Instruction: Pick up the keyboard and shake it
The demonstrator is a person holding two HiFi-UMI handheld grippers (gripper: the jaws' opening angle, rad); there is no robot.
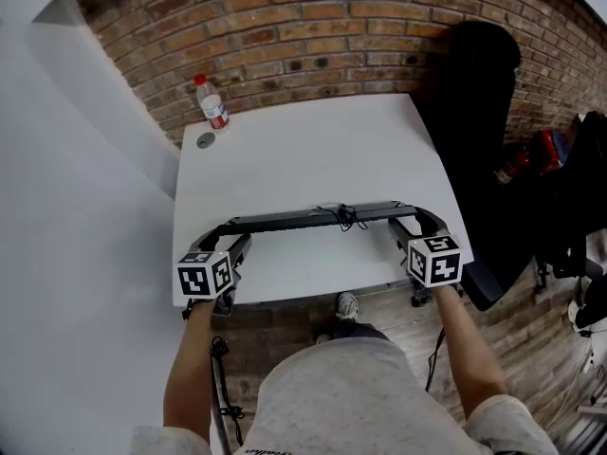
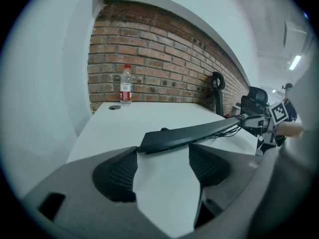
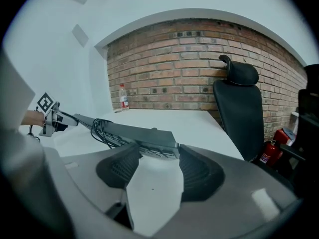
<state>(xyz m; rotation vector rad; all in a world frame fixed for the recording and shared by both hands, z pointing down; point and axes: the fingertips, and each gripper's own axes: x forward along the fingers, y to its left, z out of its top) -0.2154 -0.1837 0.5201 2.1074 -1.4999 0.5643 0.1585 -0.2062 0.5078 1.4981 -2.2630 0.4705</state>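
The black keyboard [image 1: 313, 219] spans the gap between my two grippers near the front edge of the white table [image 1: 313, 150], its cable [image 1: 346, 218] bundled at the middle. My left gripper [image 1: 228, 232] is shut on the keyboard's left end; in the left gripper view that end [image 2: 164, 141] sits between the jaw tips of the left gripper [image 2: 164, 151]. My right gripper [image 1: 413, 220] is shut on the right end, and the right gripper view shows the keyboard [image 3: 134, 133] with keys on its underside between the jaws of the right gripper [image 3: 154, 153]. The keyboard looks held just above the tabletop.
A water bottle [image 1: 212, 105] stands at the table's far left corner beside a grey round cap [image 1: 206, 140]. A black office chair [image 1: 474, 112] stands at the right by the brick wall, with a red fire extinguisher [image 1: 517, 164] on the floor beyond it.
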